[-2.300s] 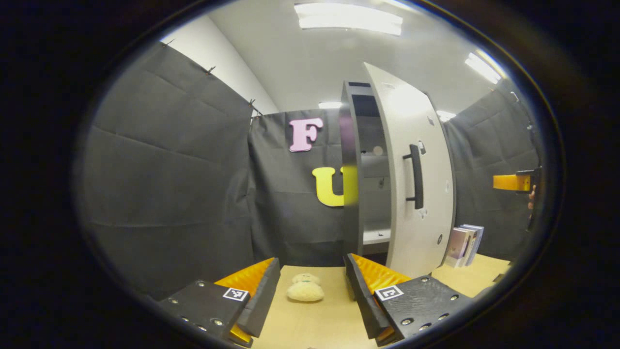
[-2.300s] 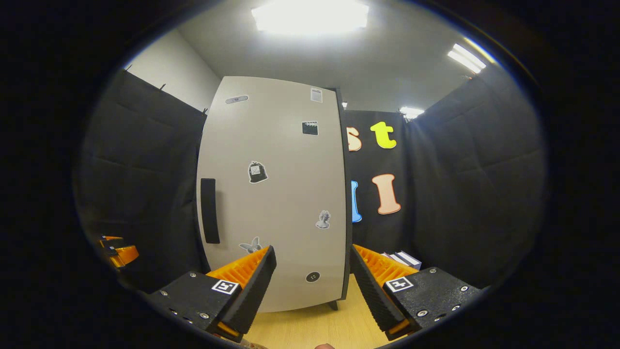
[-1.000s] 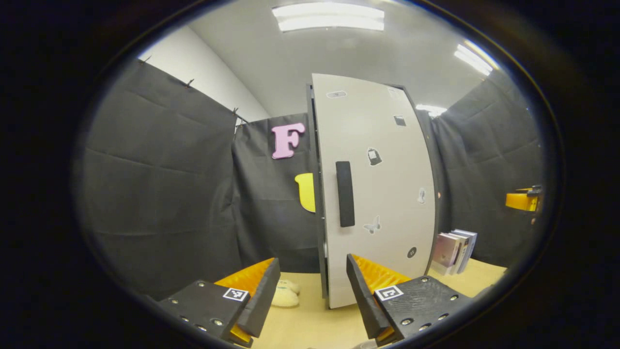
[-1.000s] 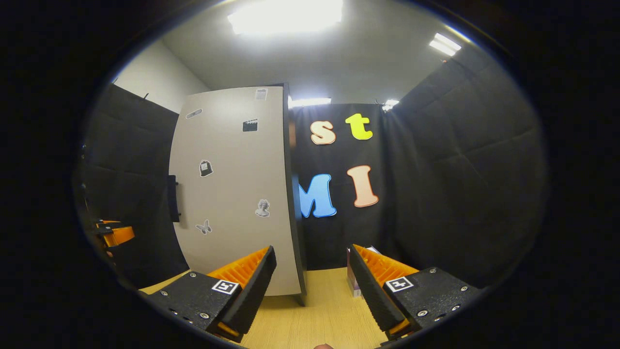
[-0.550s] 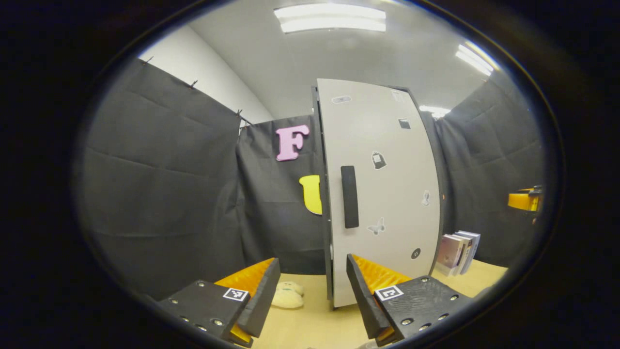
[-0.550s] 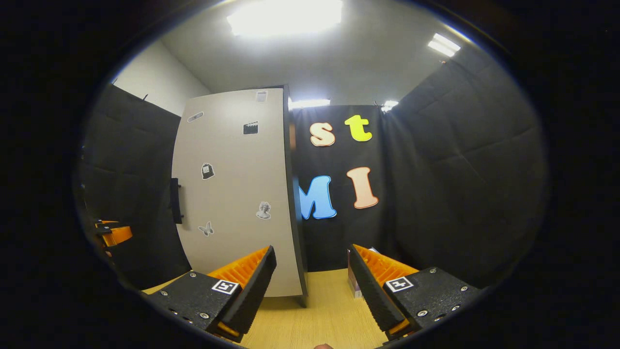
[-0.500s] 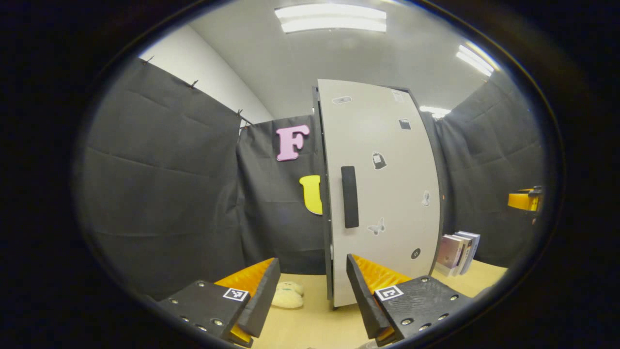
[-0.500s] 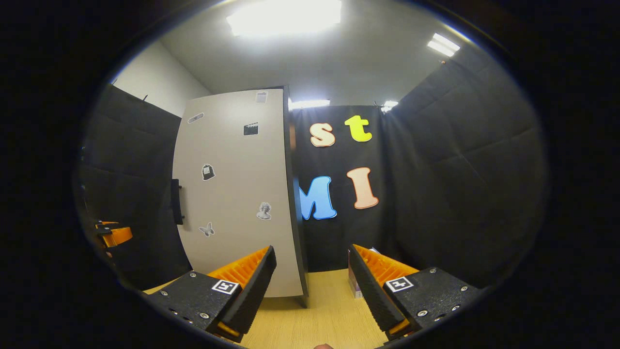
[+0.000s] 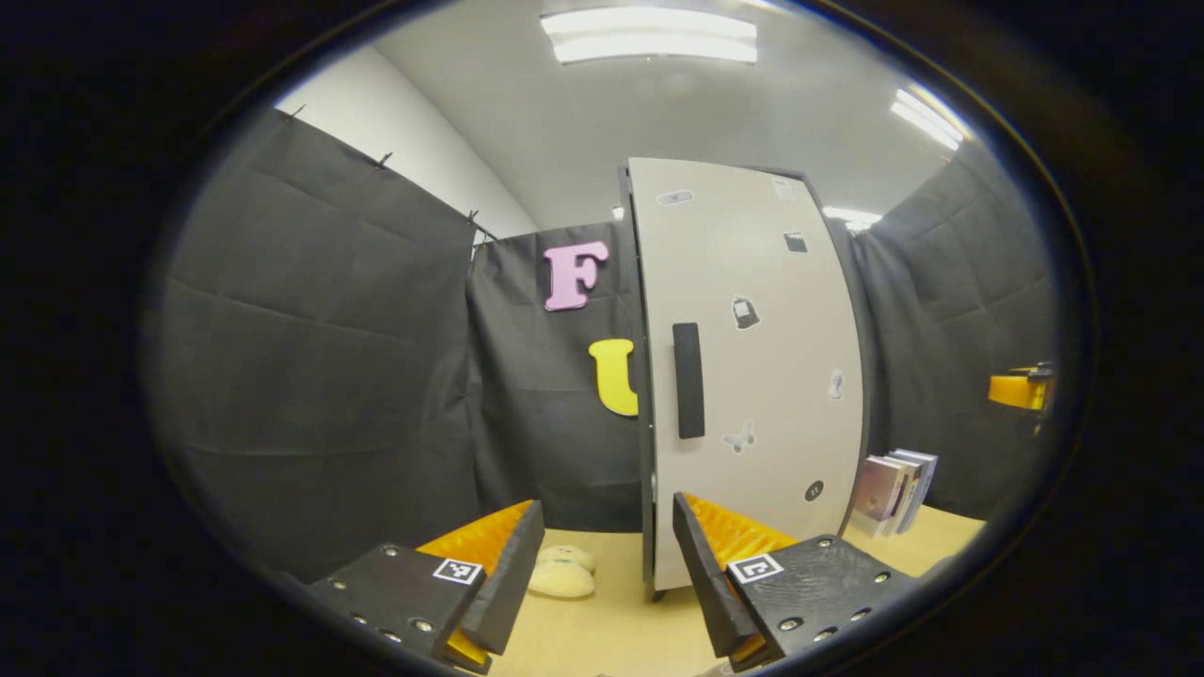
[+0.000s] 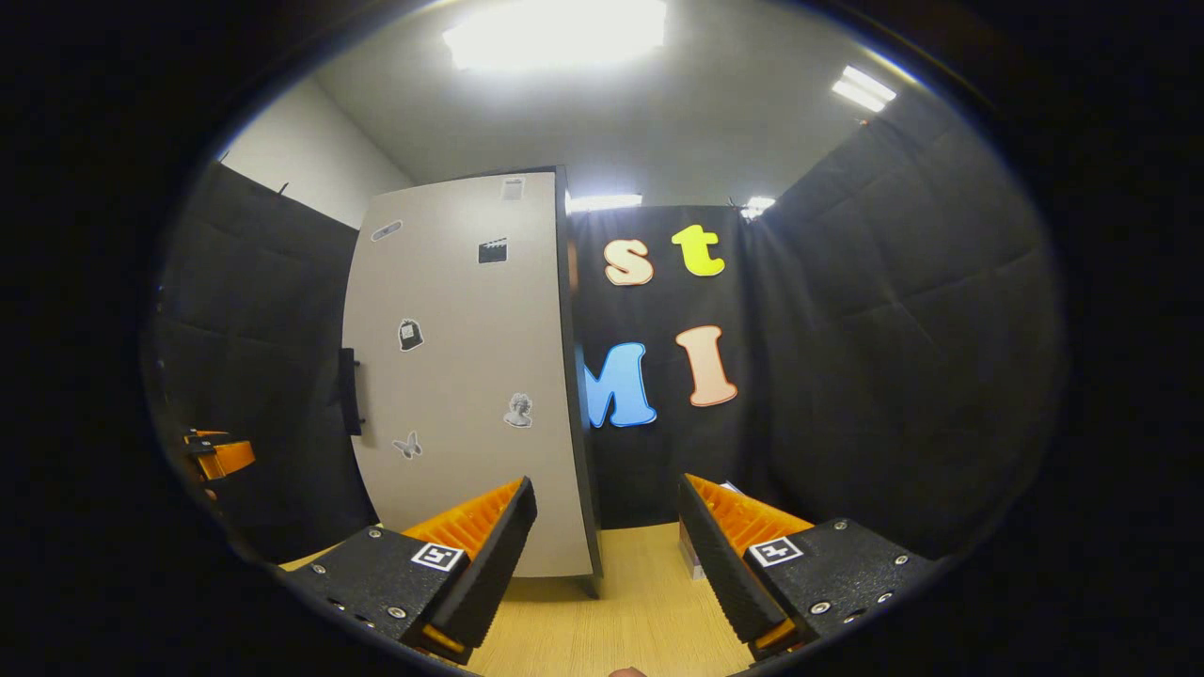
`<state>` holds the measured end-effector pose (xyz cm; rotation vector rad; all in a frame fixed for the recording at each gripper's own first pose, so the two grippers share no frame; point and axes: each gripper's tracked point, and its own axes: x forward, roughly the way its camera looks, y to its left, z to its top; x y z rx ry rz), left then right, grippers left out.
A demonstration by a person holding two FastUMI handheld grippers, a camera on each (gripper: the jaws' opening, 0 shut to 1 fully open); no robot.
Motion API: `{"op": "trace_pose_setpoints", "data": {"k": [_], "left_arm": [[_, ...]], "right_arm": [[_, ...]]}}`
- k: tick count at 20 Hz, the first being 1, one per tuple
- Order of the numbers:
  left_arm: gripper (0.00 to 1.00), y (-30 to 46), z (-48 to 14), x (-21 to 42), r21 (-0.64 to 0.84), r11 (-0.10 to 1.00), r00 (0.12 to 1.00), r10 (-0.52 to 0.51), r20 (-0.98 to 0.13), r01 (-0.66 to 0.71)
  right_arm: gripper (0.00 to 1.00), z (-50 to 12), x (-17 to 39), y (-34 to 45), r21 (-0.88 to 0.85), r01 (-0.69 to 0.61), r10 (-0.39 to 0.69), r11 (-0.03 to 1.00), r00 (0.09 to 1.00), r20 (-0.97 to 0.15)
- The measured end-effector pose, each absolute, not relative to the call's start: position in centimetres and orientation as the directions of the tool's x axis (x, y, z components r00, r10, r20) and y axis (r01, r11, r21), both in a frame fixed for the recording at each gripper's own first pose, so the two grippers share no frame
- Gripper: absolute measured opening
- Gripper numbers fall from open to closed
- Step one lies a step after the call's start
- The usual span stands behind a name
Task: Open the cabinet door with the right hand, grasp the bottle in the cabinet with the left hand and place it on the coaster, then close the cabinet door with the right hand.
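**Mia:** Is the cabinet door (image 9: 752, 376) open or closed?

**Ben:** It looks closed. In the left gripper view it sits flat on the front of the cabinet, and I see no gap by the black handle (image 9: 688, 380). In the right gripper view the door (image 10: 461, 376) looks flat too.

**Mia:** What are the grippers doing?

**Ben:** The left gripper (image 9: 602, 564) has its fingers spread apart with nothing between them. The right gripper (image 10: 602, 545) is spread apart too, and it holds nothing. Neither one touches the door. Each gripper can be seen far off at the edge of the other's view.

**Mia:** Where is the bottle? And the coaster?

**Ben:** I can't tell. There is a pale, soft, round thing (image 9: 562, 572) on the wooden table (image 9: 611, 630) just beside the cabinet. Some books (image 9: 892, 480) stand on the other side.

**Mia:** So which step is this?

**Ben:** I can't be sure. With the door closed and both grippers empty, it is either the very start or the very end. If it is the start, the right gripper has to reach over to the handle, pinch it, and pull the door open. It should pull slowly so the cabinet does not slide.
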<state>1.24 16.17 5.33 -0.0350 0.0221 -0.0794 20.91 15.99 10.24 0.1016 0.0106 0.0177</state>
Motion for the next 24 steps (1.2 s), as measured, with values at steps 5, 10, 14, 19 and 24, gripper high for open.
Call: {"op": "trace_pose_setpoints", "data": {"k": [5, 10, 14, 19, 24], "left_arm": [[0.76, 16.3, 5.3, 1.1, -0.035, 0.997, 0.997, -0.074, -0.023, 0.073], [0.76, 16.2, 5.4, 1.2, -0.033, 0.997, 0.997, -0.073, -0.021, 0.073], [0.76, 16.2, 5.5, 1.3, -0.038, 0.997, 0.997, -0.073, -0.018, 0.072], [0.77, 16.3, 5.5, 1.4, -0.034, 0.997, 0.997, -0.074, -0.016, 0.073], [0.76, 16.4, 5.5, 1.5, -0.031, 0.997, 0.997, -0.072, -0.013, 0.072]], "right_arm": [[0.94, 10.1, 21.3, 16.1, 0.109, -0.018, 0.020, 0.994, 1.000, -0.018], [0.94, 10.4, 21.3, 16.2, 0.112, -0.019, 0.020, 0.994, 1.000, -0.012], [0.94, 10.5, 21.4, 16.5, 0.106, -0.022, 0.023, 0.994, 1.000, -0.009], [0.94, 10.6, 21.7, 16.8, 0.110, -0.023, 0.023, 0.994, 1.000, -0.006], [0.94, 10.6, 21.8, 17.1, 0.113, -0.023, 0.024, 0.993, 1.000, -0.007]]}}
